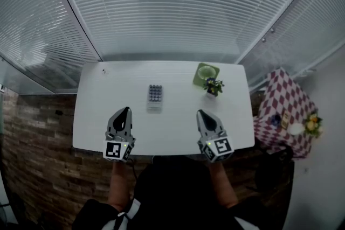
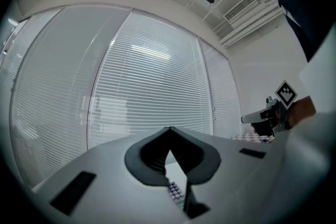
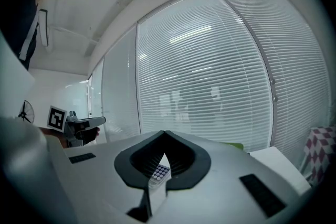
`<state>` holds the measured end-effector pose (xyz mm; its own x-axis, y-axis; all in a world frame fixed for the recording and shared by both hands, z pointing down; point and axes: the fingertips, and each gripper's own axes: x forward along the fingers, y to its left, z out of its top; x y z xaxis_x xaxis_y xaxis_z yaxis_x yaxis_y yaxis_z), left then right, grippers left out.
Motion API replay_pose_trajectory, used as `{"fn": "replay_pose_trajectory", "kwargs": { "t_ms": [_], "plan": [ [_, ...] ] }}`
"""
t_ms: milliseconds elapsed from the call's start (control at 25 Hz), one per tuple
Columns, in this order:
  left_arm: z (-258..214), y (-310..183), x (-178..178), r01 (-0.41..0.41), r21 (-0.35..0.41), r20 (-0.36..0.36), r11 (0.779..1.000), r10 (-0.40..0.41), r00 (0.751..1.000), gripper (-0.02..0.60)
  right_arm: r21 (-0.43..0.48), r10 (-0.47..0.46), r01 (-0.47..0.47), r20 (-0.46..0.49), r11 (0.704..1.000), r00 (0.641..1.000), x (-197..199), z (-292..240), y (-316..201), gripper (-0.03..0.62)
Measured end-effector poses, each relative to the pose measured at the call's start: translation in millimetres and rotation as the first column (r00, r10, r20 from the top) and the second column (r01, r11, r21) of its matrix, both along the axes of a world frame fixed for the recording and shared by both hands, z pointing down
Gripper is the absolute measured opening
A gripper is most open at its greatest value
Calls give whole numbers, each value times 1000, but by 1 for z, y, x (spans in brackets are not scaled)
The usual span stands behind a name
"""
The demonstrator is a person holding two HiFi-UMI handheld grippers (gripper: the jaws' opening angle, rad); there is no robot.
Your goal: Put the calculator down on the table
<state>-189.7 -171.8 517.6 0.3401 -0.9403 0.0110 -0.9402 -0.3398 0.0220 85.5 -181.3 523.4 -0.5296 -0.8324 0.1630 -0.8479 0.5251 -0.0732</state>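
On the white table (image 1: 178,134), about midway between its near and far edges and a bit toward the left edge, the calculator (image 1: 154,97) lies flat with its keys up. It is already down and nothing holds it. Its long side runs from the near edge toward the far edge. The 2 grippers hang by the near edge. The left gripper (image 1: 125,111) is pinched together on nothing, and so is the right gripper (image 1: 200,113). The calculator lies ahead of both tips, between them, nearer the left one. The job looks done to me.
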Motion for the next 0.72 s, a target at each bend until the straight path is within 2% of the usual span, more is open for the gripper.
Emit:
{"fn": "replay_pose_trajectory", "kwargs": {
  "t_ms": [120, 200, 560, 720],
  "plan": [
    [15, 5, -8, 1, -35, -19, 999, -1, 1000, 6, 8, -8, 8, 6, 1000, 1000, -3, 0, 0, 6],
    [10, 5, -8, 1, -38, -7, 999, -1, 1000, 6, 10, -10, 10, 5, 1000, 1000, -3, 1, 0, 6],
    [-10, 15, 11, -100, 31, 39, 995, 98, 994, 6, -4, -79, 79, -106, 997, 991, -16, 8, 3, 6],
    [-15, 18, 13, -118, 18, 19, 993, 118, 993, 6, 0, -99, 100, -113, 995, 989, -19, 7, 1, 5]
  ]
}}
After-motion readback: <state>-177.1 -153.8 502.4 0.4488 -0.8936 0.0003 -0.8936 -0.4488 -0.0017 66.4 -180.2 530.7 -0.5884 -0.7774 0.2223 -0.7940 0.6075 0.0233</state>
